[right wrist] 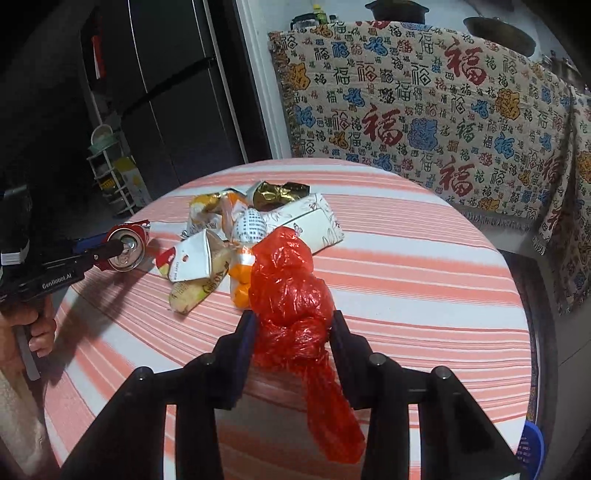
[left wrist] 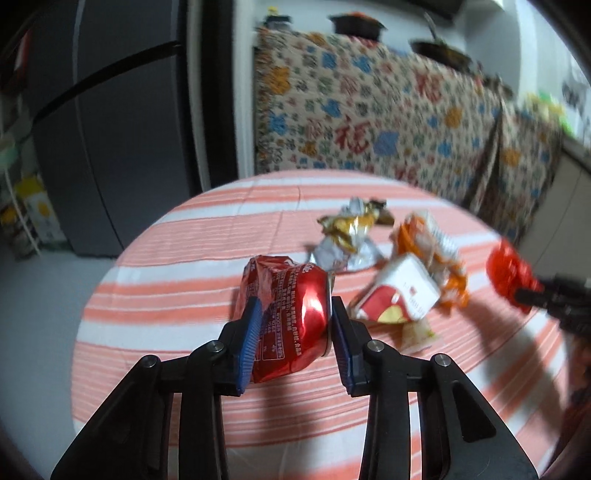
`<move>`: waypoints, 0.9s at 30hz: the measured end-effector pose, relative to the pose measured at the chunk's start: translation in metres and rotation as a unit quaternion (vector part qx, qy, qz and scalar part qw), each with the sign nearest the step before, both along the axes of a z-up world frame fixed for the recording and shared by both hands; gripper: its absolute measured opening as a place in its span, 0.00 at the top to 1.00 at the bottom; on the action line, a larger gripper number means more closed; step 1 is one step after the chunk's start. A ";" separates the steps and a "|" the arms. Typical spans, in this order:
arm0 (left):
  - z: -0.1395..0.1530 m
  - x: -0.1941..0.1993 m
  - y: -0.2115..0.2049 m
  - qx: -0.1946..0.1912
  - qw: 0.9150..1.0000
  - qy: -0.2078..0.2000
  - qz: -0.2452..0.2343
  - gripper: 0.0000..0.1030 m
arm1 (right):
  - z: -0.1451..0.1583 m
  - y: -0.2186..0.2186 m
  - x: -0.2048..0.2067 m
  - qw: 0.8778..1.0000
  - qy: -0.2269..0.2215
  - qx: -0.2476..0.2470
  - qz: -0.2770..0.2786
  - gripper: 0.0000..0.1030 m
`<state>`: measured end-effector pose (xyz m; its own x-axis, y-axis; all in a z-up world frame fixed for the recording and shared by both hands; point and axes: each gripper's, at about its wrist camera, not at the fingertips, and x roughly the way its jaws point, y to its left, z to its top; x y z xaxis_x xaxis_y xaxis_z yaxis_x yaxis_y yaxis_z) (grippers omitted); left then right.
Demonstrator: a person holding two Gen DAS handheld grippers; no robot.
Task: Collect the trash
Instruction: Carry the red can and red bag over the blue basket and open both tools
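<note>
My left gripper (left wrist: 294, 308) is shut on a crushed red can (left wrist: 291, 314) and holds it just above the striped round table (left wrist: 184, 236); the can also shows in the right wrist view (right wrist: 125, 249). My right gripper (right wrist: 293, 321) is shut on a knotted red plastic bag (right wrist: 291, 295), also seen at the right edge of the left wrist view (left wrist: 508, 271). A pile of wrappers lies mid-table: a gold and silver foil wrapper (left wrist: 349, 236), a white and red carton (left wrist: 399, 291), an orange packet (left wrist: 428, 236), a white box (right wrist: 314, 221).
A dark fridge (left wrist: 110, 147) stands left of the table. A patterned cloth (right wrist: 424, 110) covers furniture behind it, with pots (right wrist: 395, 9) on top. A small shelf rack (right wrist: 110, 170) stands on the floor at left. A blue object (right wrist: 532, 450) sits by the table's right edge.
</note>
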<state>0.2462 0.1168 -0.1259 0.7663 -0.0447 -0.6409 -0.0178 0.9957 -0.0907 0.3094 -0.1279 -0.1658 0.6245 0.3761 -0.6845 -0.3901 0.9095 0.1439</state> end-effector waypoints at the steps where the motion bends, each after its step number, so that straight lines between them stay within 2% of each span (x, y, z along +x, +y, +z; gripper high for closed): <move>1: 0.002 -0.001 0.002 -0.011 1.000 -0.003 0.000 0.65 | 0.002 -0.002 -0.001 1.000 -0.001 0.003 -0.001 0.61; 6: 0.007 -0.005 -0.007 -0.039 0.999 -0.004 -0.013 0.65 | 0.001 -0.013 -0.006 1.000 0.005 0.006 -0.004 0.61; 19: 0.016 -0.023 -0.096 -0.044 0.994 -0.002 -0.099 0.66 | 0.008 -0.042 -0.026 1.000 0.001 0.001 -0.019 0.61; 27: 0.018 -0.025 -0.147 -0.056 0.989 0.005 -0.136 0.66 | 0.021 -0.083 -0.046 0.999 -0.011 0.006 -0.043 0.61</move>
<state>0.2215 -0.0306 -0.1074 0.7094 -0.3193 -0.6283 0.2468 0.9476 -0.2029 0.2631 -0.2111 -0.1444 0.6696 0.3276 -0.6665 -0.3132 0.9383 0.1465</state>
